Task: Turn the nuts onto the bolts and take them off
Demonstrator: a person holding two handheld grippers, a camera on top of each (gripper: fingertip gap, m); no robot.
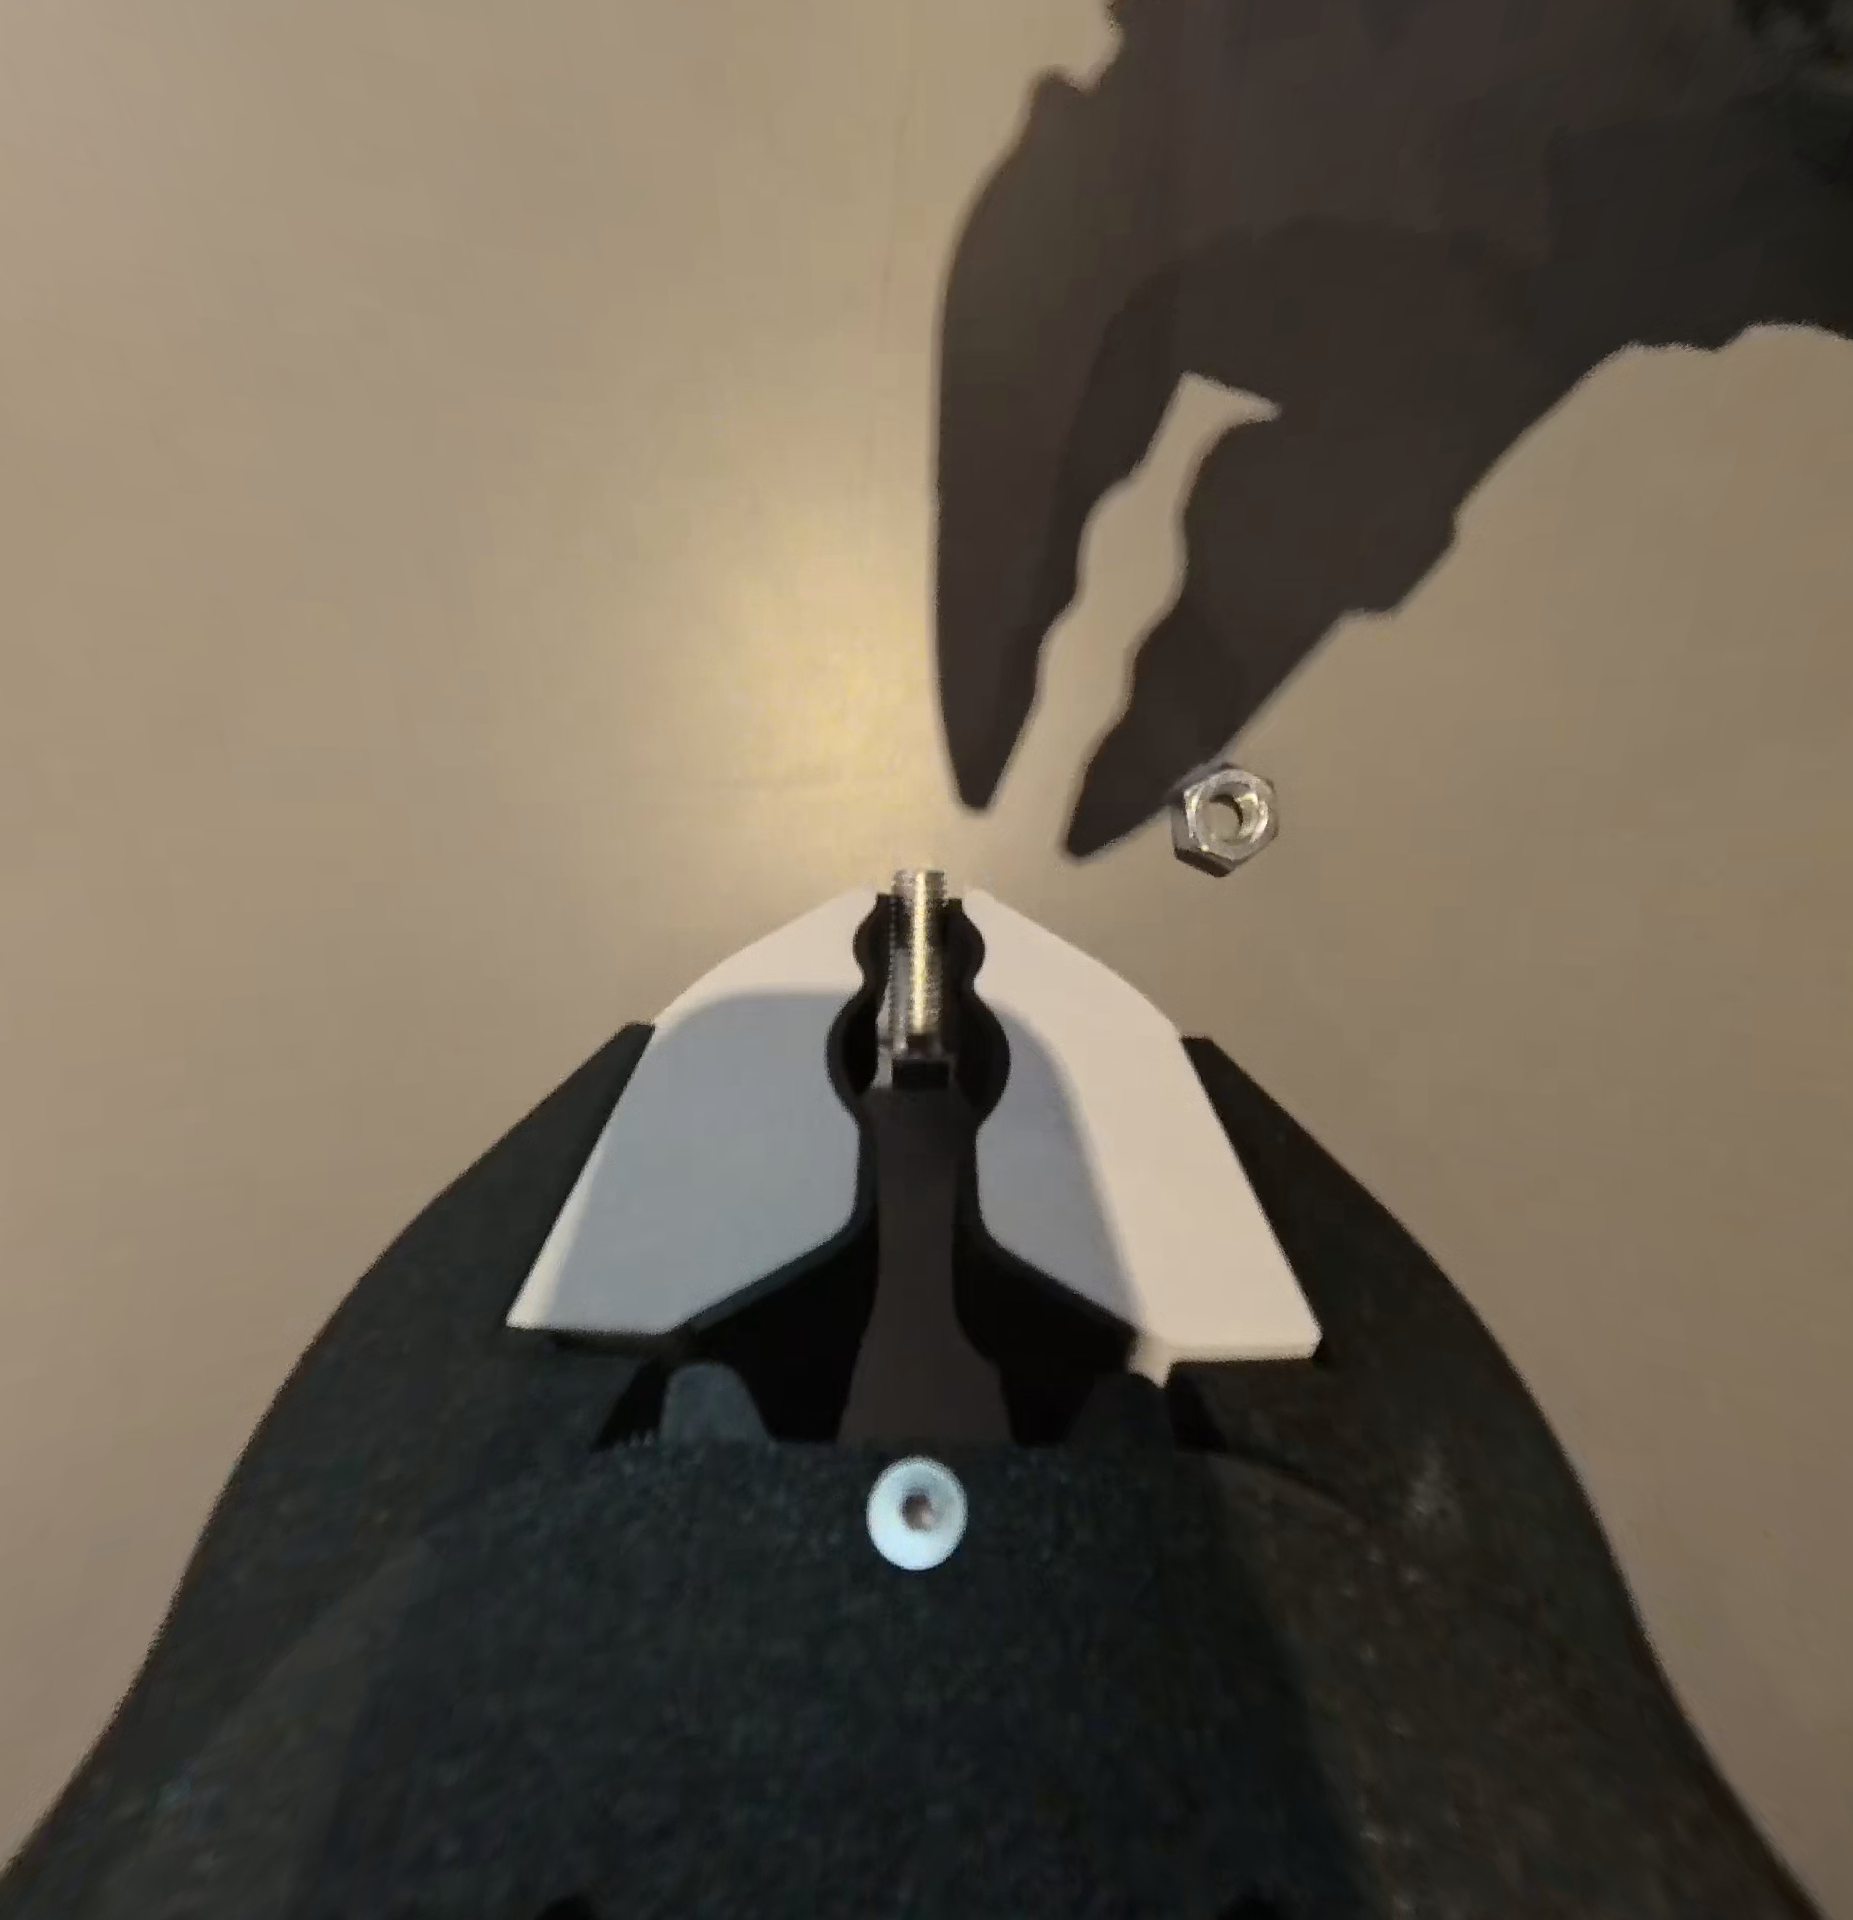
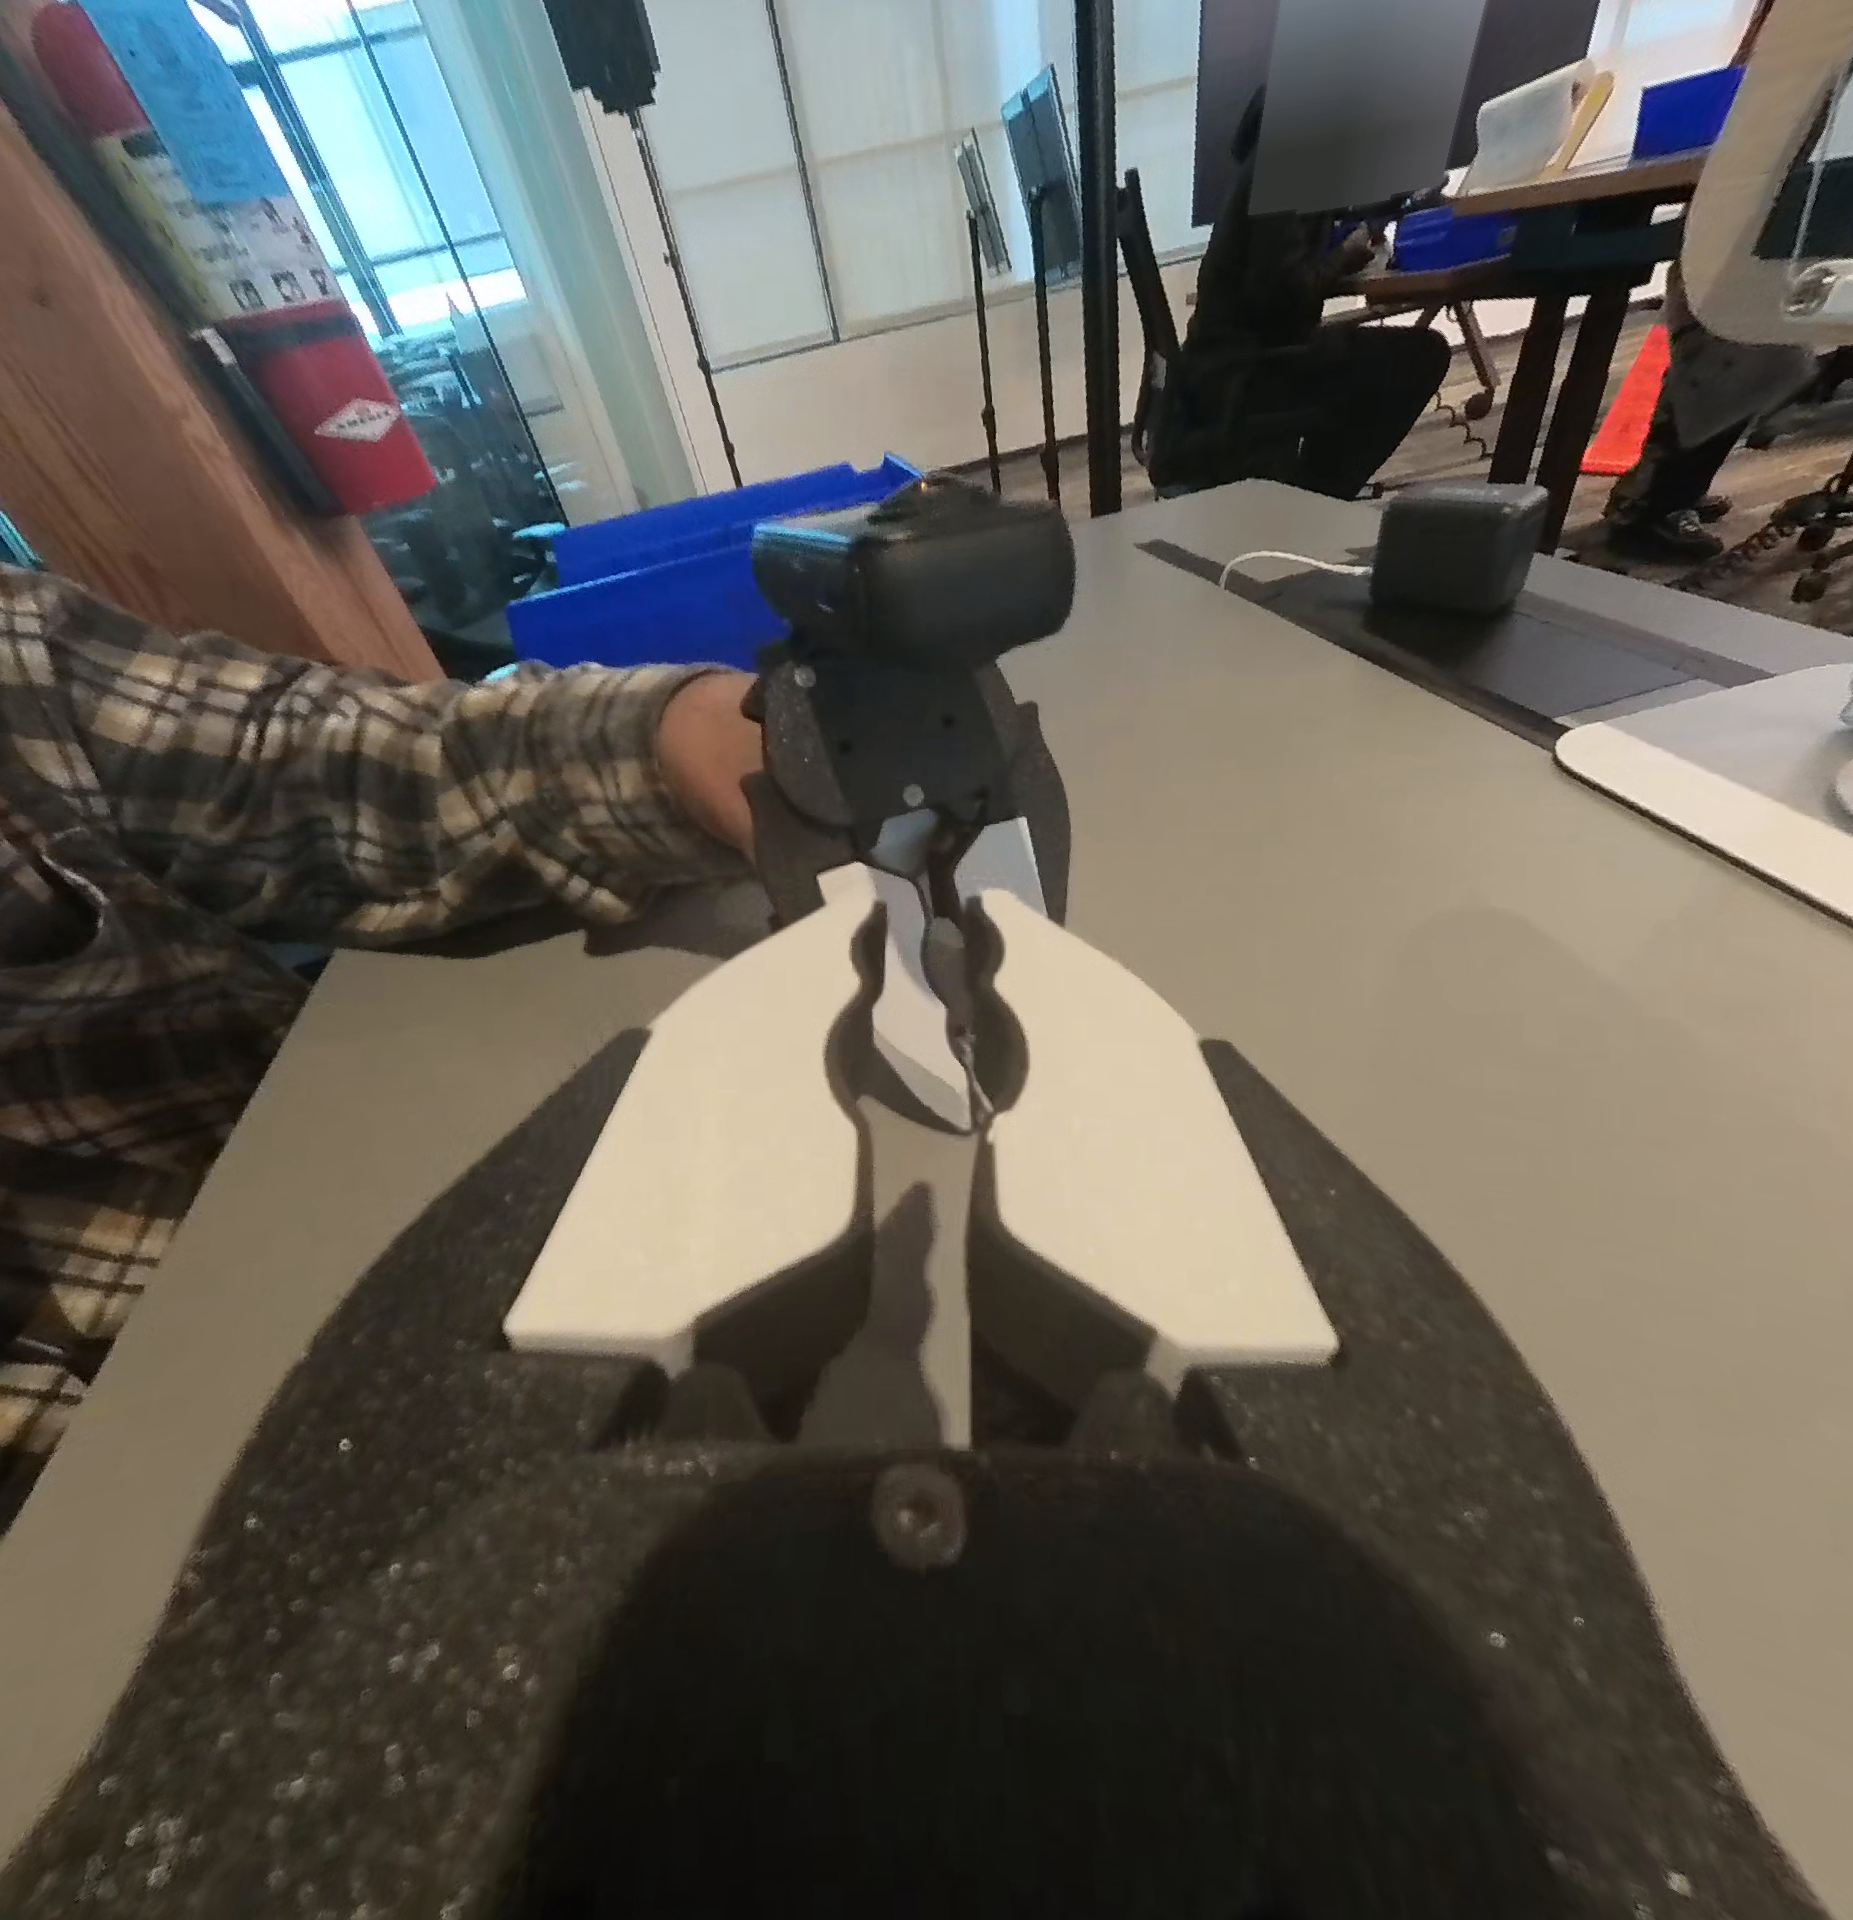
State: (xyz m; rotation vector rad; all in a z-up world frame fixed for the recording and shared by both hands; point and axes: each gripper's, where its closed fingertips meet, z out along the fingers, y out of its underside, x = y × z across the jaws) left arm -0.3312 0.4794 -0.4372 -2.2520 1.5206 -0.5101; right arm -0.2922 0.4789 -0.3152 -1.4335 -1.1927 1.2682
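Left gripper (image 1: 920,914) is clamped on the bolt (image 1: 914,961), white fingers (image 1: 714,1122) nearly together with the threaded shank sitting in the scalloped channel between them, head end back toward the gripper body, free threaded tip poking just past the fingertips and aimed down at the tan table (image 1: 382,468). Right of that tip a loose hex nut (image 1: 1223,819) lies on the table, tilted on an edge so its bore faces the camera, near the bolt but not touching it. The shadow (image 1: 1161,468) of a gripper reaches toward the nut, tips just beside it.

Right gripper (image 2: 932,935) is a little apart at the tips, a narrow gap, nothing seen between the fingers (image 2: 1109,1143); through the gap shows the left gripper's white finger (image 2: 906,997), held by a hand (image 2: 709,758) in a plaid sleeve (image 2: 330,779) over the grey table (image 2: 1317,935). No nut visible in this view, hidden under the right gripper's own fingers or out of frame.

Risks, judged from this:
- nut is small and tilted, a pinch off-centre could flick it or roll it away
- grabbing it across the corners rather than flats likely slips when turning
- bolt held only by shank in a groove, side push while threading could rotate or cock it, giving cross-thread
- little thread sticks out, so nut has to start square on the tip or it drops
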